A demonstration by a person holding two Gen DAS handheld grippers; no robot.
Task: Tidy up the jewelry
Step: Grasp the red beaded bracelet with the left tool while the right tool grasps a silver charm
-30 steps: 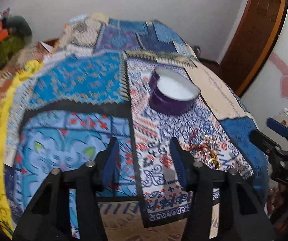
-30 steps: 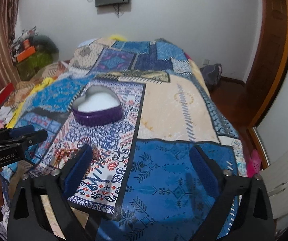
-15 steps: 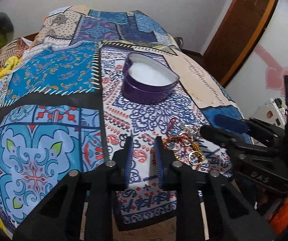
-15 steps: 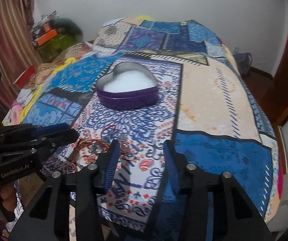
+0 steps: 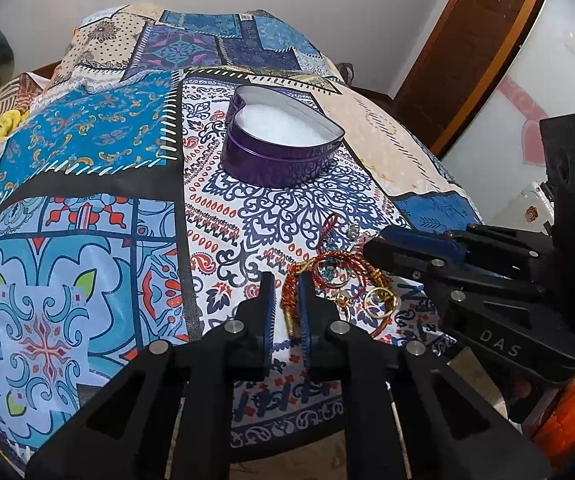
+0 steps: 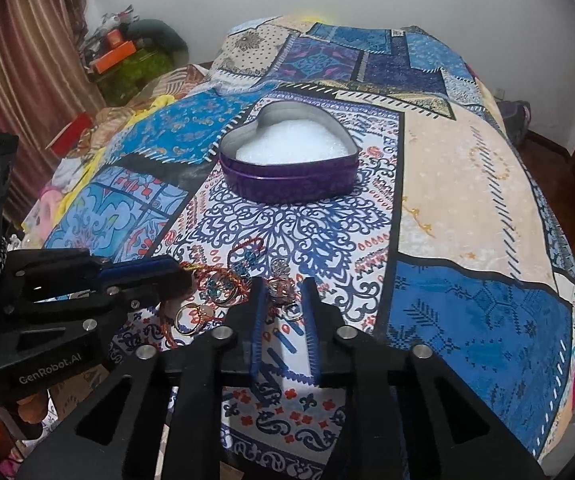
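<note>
- Your jewelry pile (image 5: pixel 339 280), red cords and gold rings, lies on the bed's patchwork cover (image 5: pixel 87 208) near its front edge.
- The purple heart tin (image 5: pixel 281 148) sits farther back, open, white padding inside.
- Your left gripper (image 5: pixel 287 300) has its jaws narrowed around a red cord; whether they pinch it, you cannot tell.
- Your right gripper (image 6: pixel 283 312) hovers, jaws slightly parted, empty.
- White walls, a brown door (image 5: pixel 467 40), striped curtain (image 6: pixel 27 60) surround the bed.
</note>
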